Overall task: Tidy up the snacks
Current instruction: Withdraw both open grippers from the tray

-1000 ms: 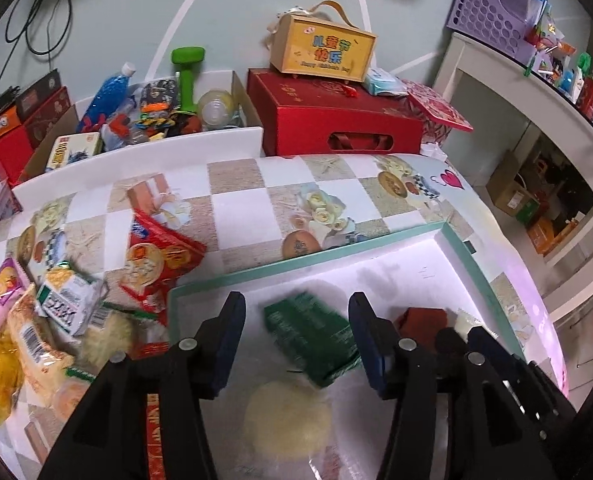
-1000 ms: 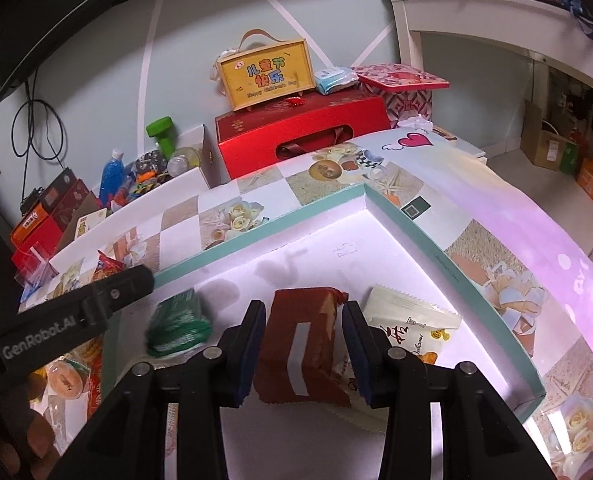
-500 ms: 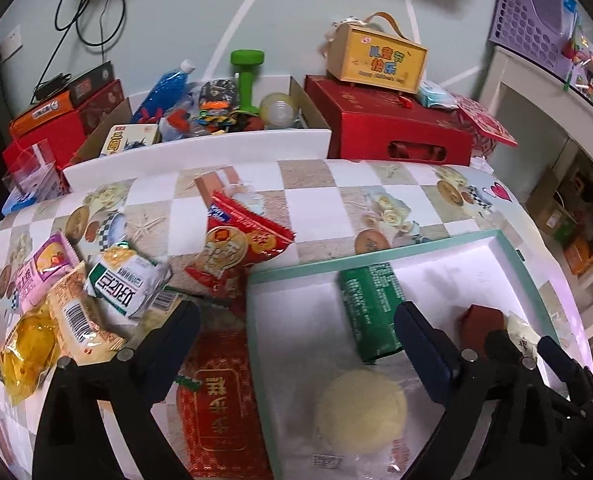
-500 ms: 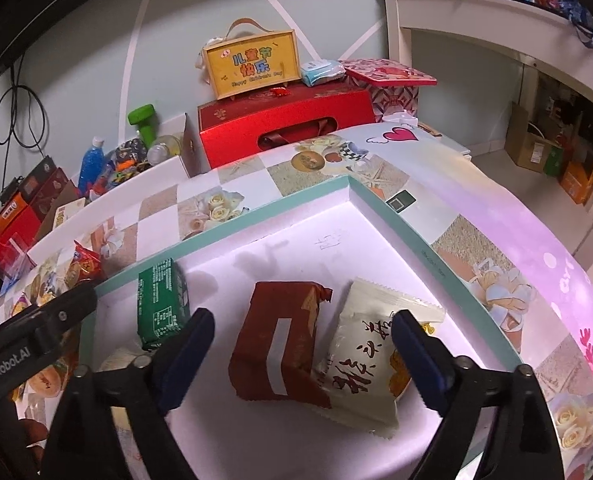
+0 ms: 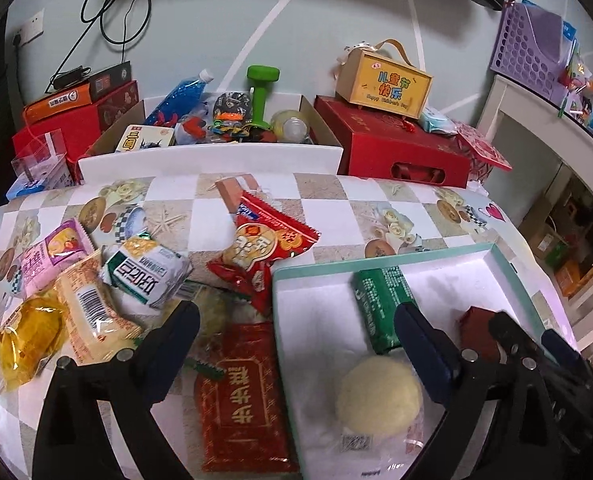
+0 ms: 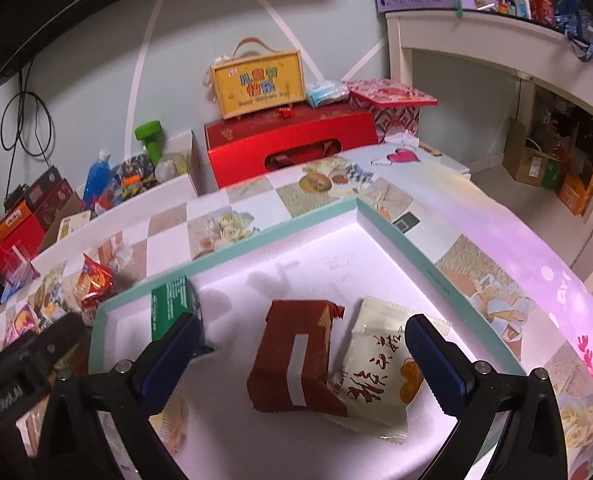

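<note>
Lower frame: both grippers, left (image 5: 296, 344) and right (image 6: 302, 344), have just sprung wide (nothing held), leaving brown pack (image 6: 296, 360) and green pack (image 5: 382, 306) inside the box (image 6: 408, 236); loose snacks (image 5: 264, 252) wait at left.

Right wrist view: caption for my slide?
Open right gripper above brown packet and cream packet in the teal-rimmed tray.

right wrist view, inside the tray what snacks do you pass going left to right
green packet → dark red-brown packet → cream packet with red writing, which sits partly under the red-brown one's right edge. All three lie in the teal-rimmed tray.
</note>
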